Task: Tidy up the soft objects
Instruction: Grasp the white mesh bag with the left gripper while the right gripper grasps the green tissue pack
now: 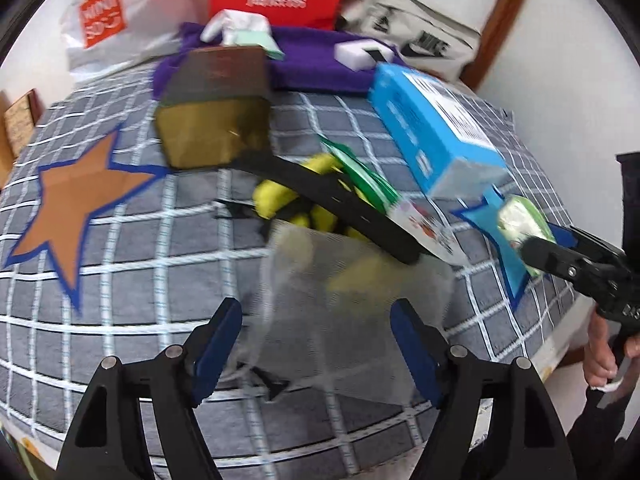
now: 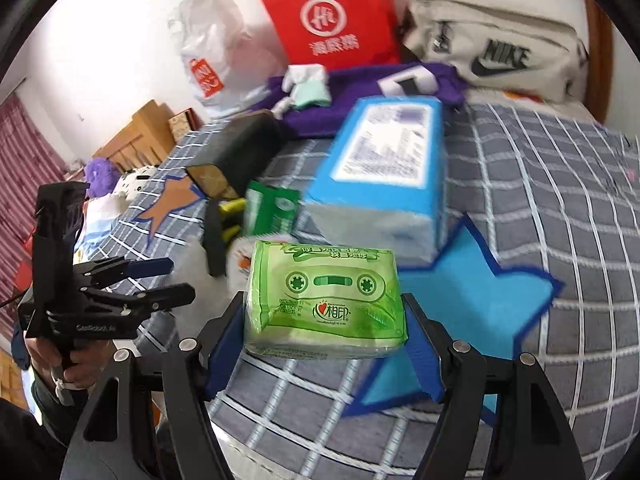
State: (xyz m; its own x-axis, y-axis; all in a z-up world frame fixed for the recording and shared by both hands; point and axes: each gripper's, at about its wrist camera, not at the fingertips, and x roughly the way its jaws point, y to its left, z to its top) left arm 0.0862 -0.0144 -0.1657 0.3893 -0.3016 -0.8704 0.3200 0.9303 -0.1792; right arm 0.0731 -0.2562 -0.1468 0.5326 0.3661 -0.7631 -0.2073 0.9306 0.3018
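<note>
Right wrist: grey bag [image 2: 496, 52] reads "NIKE".

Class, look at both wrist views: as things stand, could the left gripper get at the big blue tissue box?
Probably not directly. The left gripper straddles a translucent mesh bag, and a black strap and green packet lie before the blue tissue box.

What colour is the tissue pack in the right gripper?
Green tissue pack with a cassette print, clearest in the right wrist view.
</note>
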